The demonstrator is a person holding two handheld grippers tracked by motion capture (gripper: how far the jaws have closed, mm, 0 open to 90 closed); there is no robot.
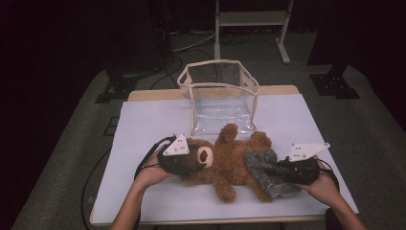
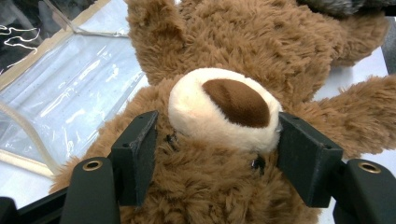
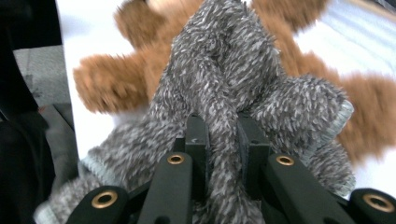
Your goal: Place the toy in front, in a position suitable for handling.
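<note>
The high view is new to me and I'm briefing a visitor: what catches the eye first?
A brown teddy bear lies mid-table, its head clamped by the left gripper. The right gripper pinches grey fuzzy cloth over the bear's legs. Behind stands an open clear bag.

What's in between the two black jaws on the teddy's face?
The teddy bear's head fills the gap, cream snout poking up between the left gripper's jaws, in the left gripper view.

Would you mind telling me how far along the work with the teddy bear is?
Done: the teddy bear lies on the table. In hand: the left gripper clamps its head, and the right gripper pinches the grey fuzzy garment over its legs. Left: the clear bag behind holds nothing.
</note>
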